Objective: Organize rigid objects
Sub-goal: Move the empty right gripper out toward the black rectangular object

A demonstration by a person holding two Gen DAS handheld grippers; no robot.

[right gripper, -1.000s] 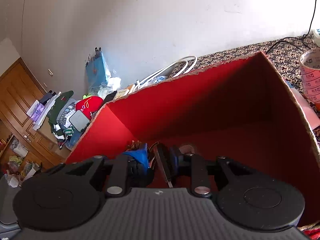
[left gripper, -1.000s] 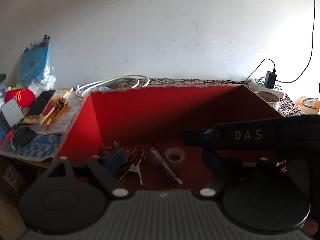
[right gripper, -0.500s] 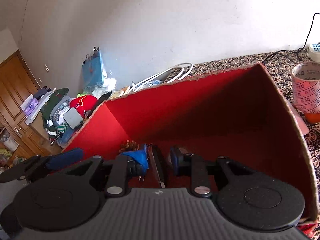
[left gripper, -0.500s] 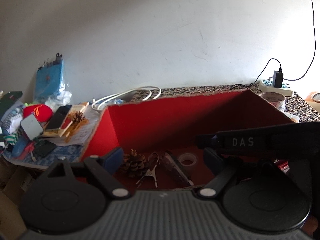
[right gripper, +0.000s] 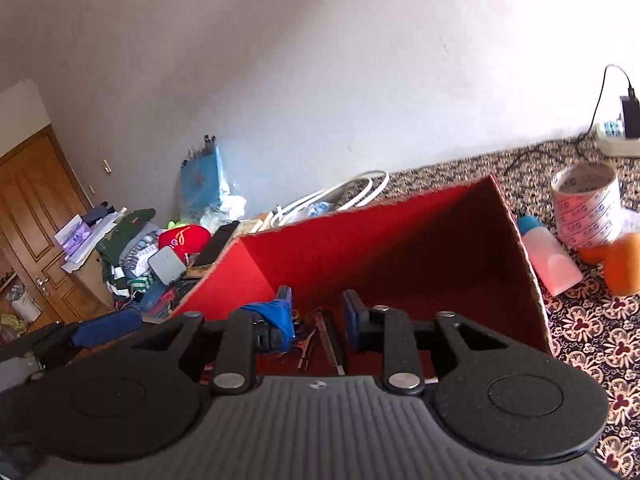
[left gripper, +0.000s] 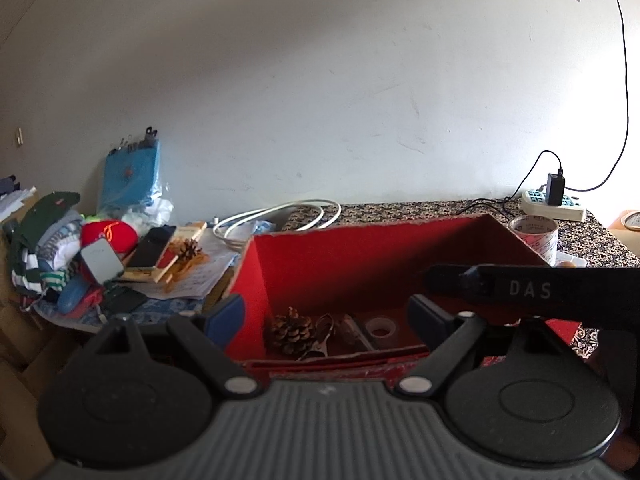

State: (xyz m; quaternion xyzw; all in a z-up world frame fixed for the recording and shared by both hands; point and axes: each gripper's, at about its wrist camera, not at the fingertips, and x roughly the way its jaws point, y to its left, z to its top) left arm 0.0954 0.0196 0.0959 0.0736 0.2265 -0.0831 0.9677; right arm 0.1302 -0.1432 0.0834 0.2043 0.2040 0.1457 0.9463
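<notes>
A red open box [left gripper: 360,256] stands on the patterned table; it also shows in the right wrist view [right gripper: 400,240]. Inside lie a pine cone [left gripper: 290,330], metal pliers [left gripper: 322,338], a dark flat tool [left gripper: 356,334] and a small tape roll [left gripper: 380,327]. My left gripper [left gripper: 324,316] is open and empty, pulled back before the box's near wall. My right gripper [right gripper: 318,312] is open over the box's near left part, with nothing between its fingers; blue tape hangs on its left finger [right gripper: 276,316]. The right gripper's body crosses the left wrist view [left gripper: 532,290].
Left of the box lies a pile: phones [left gripper: 150,246], a second pine cone [left gripper: 188,249], a red cap [left gripper: 106,232], clothes, a blue bag [left gripper: 130,178]. White cable [left gripper: 280,216] coils behind. Right: a big tape roll [right gripper: 586,204], a pink bottle [right gripper: 550,258], an orange object [right gripper: 622,264], a power strip [left gripper: 554,202].
Both grippers have pulled back and up from the box; its near wall now shows in the left wrist view. The left gripper has moved off the pine cone, which lies in the box.
</notes>
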